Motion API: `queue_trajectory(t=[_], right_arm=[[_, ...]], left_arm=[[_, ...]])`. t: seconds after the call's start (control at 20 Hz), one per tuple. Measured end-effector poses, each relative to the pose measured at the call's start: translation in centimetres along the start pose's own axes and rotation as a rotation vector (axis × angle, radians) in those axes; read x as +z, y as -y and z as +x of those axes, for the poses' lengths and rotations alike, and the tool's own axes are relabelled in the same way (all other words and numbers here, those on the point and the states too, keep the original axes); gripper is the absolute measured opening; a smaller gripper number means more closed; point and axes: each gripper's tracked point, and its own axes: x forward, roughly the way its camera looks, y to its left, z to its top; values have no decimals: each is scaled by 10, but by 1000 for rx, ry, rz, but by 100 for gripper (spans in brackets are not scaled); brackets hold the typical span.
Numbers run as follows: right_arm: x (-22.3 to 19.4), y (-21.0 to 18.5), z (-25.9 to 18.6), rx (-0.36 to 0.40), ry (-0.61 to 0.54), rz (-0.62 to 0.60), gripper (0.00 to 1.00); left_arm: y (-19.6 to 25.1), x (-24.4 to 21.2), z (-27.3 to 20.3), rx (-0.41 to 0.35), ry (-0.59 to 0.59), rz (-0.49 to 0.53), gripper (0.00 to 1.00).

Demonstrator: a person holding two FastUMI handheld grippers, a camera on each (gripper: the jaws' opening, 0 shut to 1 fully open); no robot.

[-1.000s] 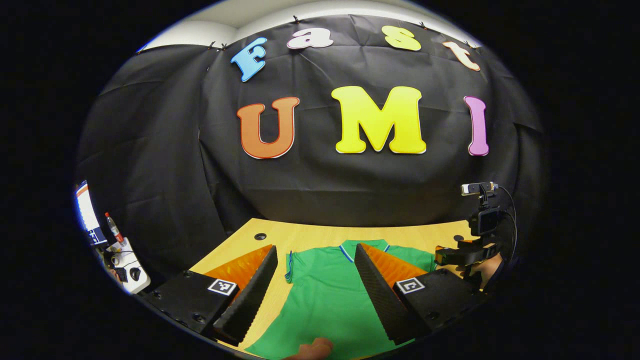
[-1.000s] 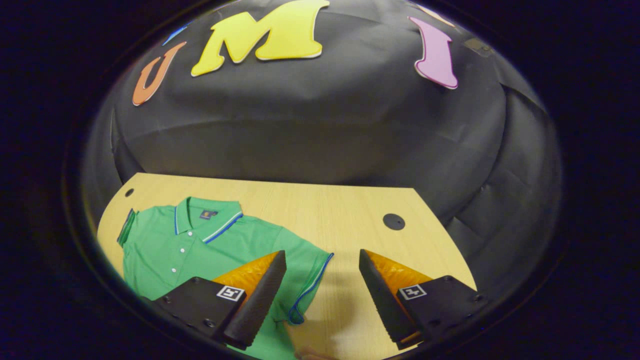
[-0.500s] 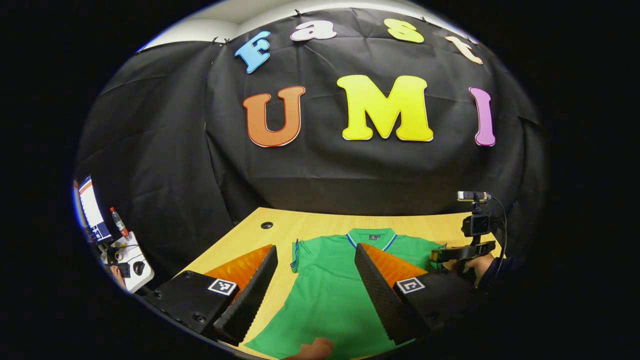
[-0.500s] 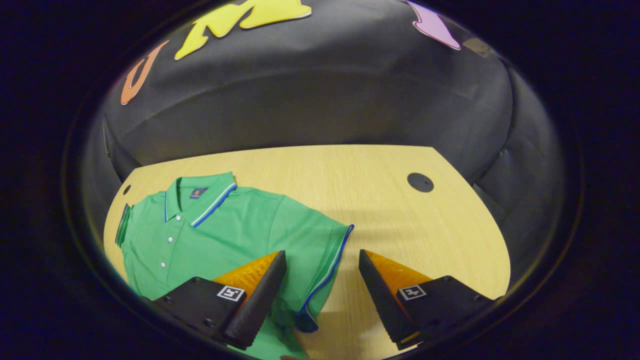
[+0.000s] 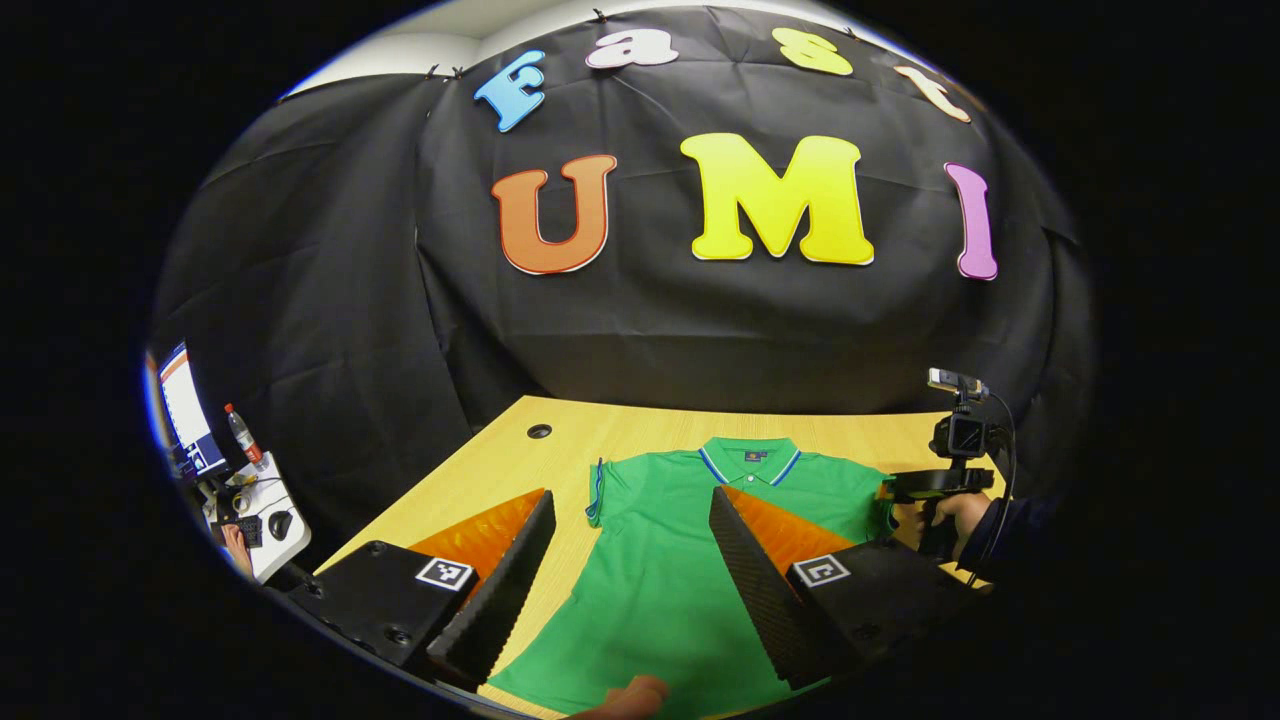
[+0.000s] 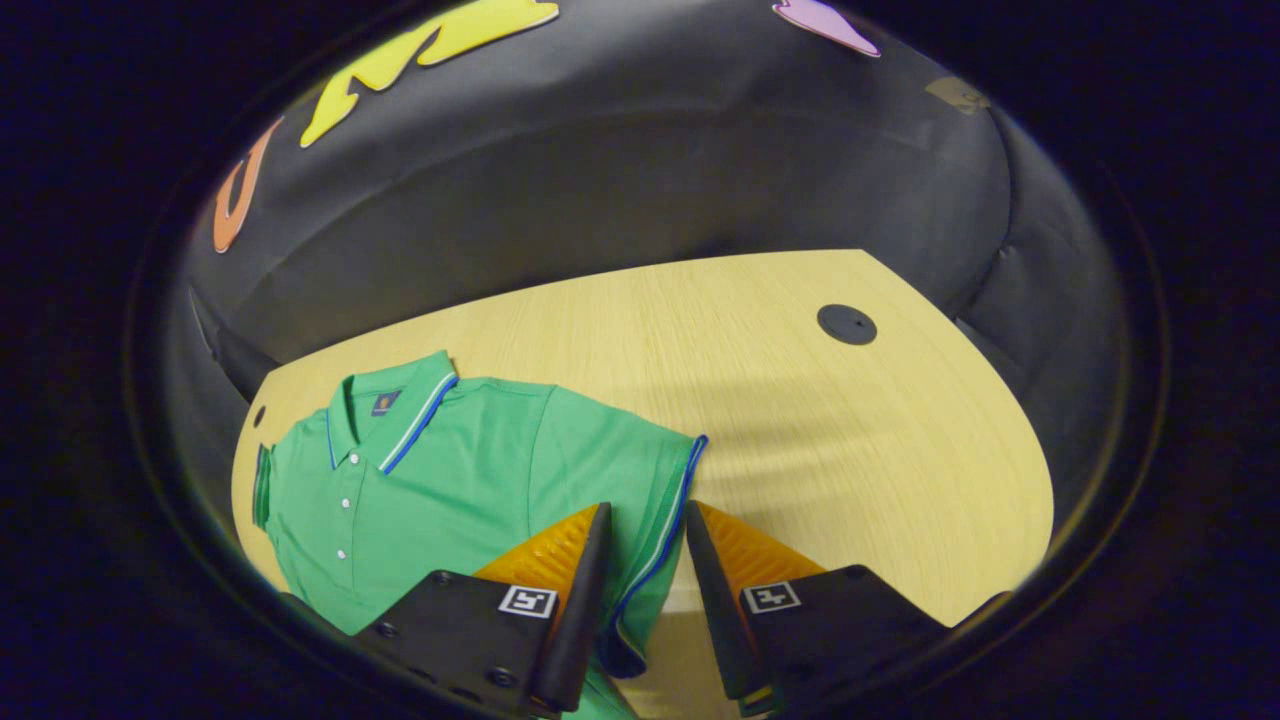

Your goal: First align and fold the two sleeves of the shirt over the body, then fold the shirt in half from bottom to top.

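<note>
Since the earlier frames the right tongs [image 6: 645, 560] have narrowed from a wide spread to a slim gap and come down over the shirt's right sleeve [image 6: 640, 500], whose blue-trimmed hem runs between the two fingers; whether both fingers press on the cloth cannot be told. From the left gripper view, the right tongs [image 5: 935, 485] and the hand [image 5: 965, 515] holding them sit at the sleeve on the right side of the bench [image 5: 560, 450]. Left tongs [image 5: 630, 560] stay spread wide and hold nothing, hovering over the lower left part of the green polo shirt [image 5: 690, 560], with one finger above bare wood and the other above the cloth. That shirt [image 6: 450, 480] lies flat, face up and unfolded on the wooden bench [image 6: 850, 430], collar toward the far edge, left sleeve [image 5: 600, 490] out toward the left edge. A fingertip [image 5: 630, 695] shows at the near edge by the hem.
</note>
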Motion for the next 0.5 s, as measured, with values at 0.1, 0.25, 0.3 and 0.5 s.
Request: queue_trajectory(t=[0.1, 0.25, 0.3, 0.5], right_arm=[[-2, 8, 3, -58, -5, -12, 41], [-2, 1, 2, -26, -17, 38, 18], [-2, 2, 3, -24, -19, 35, 19], [1, 3, 2, -13, -6, 40, 9]], left_arm=[[-3, -3, -2, 3, -10, 0, 100], [-6, 0, -1, 11, -6, 1, 100], [-6, 0, -2, 12, -4, 3, 100], [-8, -1, -5, 6, -1, 2, 100]])
